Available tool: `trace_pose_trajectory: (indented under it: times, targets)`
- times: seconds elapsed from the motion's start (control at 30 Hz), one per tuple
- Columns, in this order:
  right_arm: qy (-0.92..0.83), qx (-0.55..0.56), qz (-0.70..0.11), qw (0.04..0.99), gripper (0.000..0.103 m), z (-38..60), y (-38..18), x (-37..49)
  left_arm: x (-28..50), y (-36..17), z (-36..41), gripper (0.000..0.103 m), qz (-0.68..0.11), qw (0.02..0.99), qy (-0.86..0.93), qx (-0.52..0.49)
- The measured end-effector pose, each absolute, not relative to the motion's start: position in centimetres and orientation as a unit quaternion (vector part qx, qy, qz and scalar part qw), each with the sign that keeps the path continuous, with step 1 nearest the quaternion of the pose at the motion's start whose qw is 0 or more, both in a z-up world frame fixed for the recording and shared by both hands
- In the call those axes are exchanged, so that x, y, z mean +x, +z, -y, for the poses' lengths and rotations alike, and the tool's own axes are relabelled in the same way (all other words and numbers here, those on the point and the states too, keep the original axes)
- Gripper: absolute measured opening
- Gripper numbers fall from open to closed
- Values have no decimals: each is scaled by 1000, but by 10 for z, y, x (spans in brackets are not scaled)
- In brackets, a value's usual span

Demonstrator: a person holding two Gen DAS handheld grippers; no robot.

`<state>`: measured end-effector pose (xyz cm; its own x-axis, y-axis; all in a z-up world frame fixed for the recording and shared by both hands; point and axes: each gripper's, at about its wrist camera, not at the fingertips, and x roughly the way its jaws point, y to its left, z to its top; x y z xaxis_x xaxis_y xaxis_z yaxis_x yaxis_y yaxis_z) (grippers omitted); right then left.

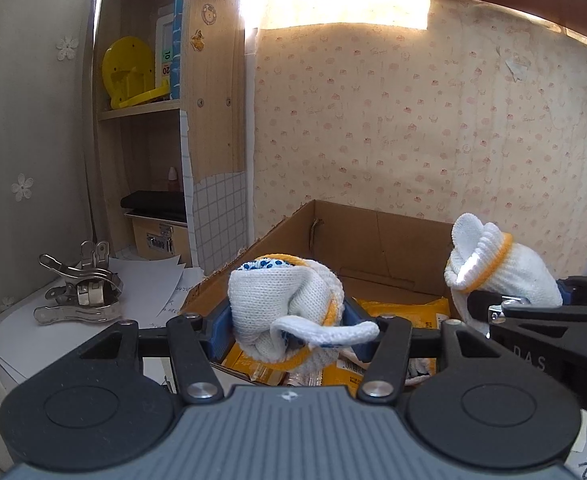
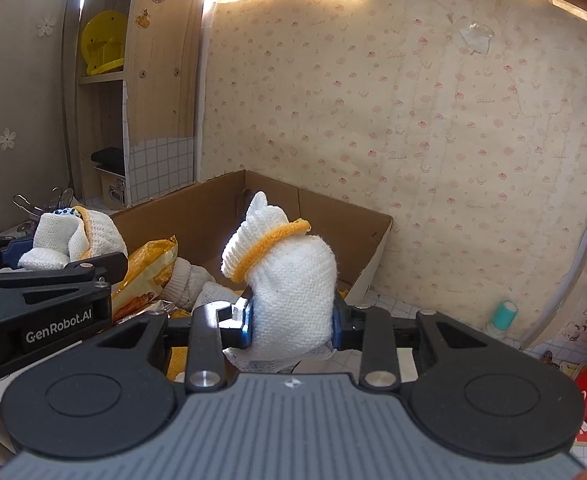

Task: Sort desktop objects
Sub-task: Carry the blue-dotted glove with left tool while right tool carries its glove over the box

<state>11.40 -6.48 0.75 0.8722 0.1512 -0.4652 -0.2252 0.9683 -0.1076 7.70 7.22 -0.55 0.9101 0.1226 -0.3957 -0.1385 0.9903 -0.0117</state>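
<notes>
Both grippers are clamping bundled white gloves over the cardboard box (image 1: 373, 240): left gripper (image 1: 287, 320) squeezing a dotted glove bundle (image 1: 281, 304), right gripper (image 2: 291, 320) pinching tight on a yellow-cuffed glove bundle (image 2: 289, 276) (cuff pointing up).

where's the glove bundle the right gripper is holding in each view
Left wrist view: the right gripper's glove bundle sits at the right edge, above the cardboard box's right side.
Right wrist view: it fills the centre foreground, clamped in the right gripper.
Shared landmark: the cardboard box, with yellow snack packets inside.
</notes>
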Motion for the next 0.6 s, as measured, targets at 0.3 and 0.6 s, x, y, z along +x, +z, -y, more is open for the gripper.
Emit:
trace_pose_trajectory:
  times: [0.3, 0.6]
  targets:
    - [99, -81, -246, 961, 34, 63, 2, 145, 98, -9, -72, 60, -211, 976, 51, -21]
    - [99, -78, -264, 956, 34, 62, -4, 180, 121, -12, -69, 60, -218, 975, 40, -23]
